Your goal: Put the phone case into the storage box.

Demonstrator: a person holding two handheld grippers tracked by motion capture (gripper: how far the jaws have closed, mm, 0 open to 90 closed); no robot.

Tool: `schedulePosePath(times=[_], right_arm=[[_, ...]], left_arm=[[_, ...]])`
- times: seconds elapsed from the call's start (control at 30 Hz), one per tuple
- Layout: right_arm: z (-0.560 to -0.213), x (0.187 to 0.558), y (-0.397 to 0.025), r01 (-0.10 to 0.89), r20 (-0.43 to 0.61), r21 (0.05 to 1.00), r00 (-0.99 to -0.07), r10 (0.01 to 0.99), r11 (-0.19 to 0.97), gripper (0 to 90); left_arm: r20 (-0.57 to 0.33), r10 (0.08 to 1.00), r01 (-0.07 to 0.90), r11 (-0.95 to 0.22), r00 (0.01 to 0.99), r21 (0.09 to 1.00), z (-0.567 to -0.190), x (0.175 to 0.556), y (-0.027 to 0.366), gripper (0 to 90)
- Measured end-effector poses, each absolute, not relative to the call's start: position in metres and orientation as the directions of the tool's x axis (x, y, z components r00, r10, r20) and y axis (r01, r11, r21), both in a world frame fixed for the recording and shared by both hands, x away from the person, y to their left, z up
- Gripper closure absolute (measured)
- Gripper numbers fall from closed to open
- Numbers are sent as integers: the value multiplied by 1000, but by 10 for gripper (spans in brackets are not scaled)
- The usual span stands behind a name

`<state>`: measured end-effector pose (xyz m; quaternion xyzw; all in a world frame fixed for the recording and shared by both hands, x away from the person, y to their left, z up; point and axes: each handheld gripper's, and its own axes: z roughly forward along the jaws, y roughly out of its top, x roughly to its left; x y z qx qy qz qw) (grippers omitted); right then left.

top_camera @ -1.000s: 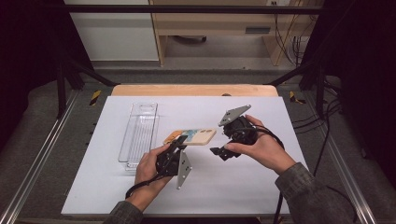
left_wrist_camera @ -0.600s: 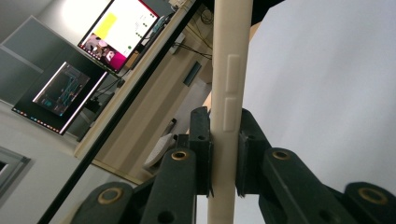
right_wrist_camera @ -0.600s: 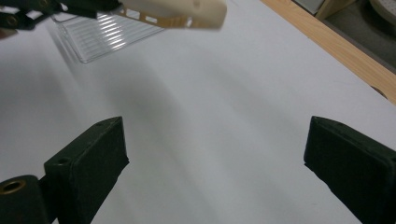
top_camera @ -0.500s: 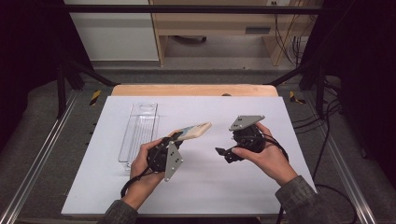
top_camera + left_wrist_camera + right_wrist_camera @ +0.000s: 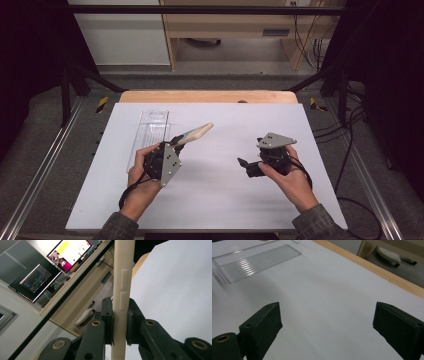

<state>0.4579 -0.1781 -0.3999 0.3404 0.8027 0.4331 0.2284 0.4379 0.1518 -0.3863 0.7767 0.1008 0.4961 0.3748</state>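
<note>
left gripper [image 5: 176,141]: held in the person's left hand [image 5: 142,175] at the left-centre of the table [image 5: 225,210]; grey plate faces the high camera; fingers [image 5: 107,317] pinching the cream flat piece [image 5: 196,133] near its lower end
cream flat piece: long and narrow, pale cream; lifted off the table, tilted up and pointing away toward the right in the high view; in the left gripper view it runs straight up between the two pads, with two raised rectangular tabs on its edge just above the grip; far end free, touching nothing
right gripper [image 5: 243,164]: in the person's right hand [image 5: 290,180] at the right-centre of the table, pointing left toward the other gripper; well apart from the cream piece; fingers [image 5: 263,322] spread wide, nothing between them; right gripper view shows bare table between the pads
clear tray [image 5: 152,131]: transparent ribbed plastic, lying flat on the table behind the left gripper, long side running away from the person; looks empty in the right gripper view [image 5: 259,262]; partly covered by the left hand in the high view
table: white top with a wooden strip [image 5: 205,96] along the far edge
background: two lit monitors [image 5: 50,267] in the left gripper view
</note>
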Motion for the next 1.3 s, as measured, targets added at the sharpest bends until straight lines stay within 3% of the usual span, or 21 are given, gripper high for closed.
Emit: schedulePosePath(times=[0.43,0.7,1.0,1.3], right_arm=[[-418,442,-210,299,-50,908,-618,784,293,54],[-429,432,-219,248,-61,935,-594,802,255,52],[-440,426,-233,275,-31,937,-549,835,215,59],[-448,421,-241,265,0,947,-566,824,182,29]], left_arm=[[639,586,-187,-647,498,740,-379,442,167,791],[530,664,-147,-543,528,827,-368,450,182,791],[506,700,-112,-528,504,842,-362,465,204,790],[488,730,-100,-507,478,856,-353,473,220,790]])
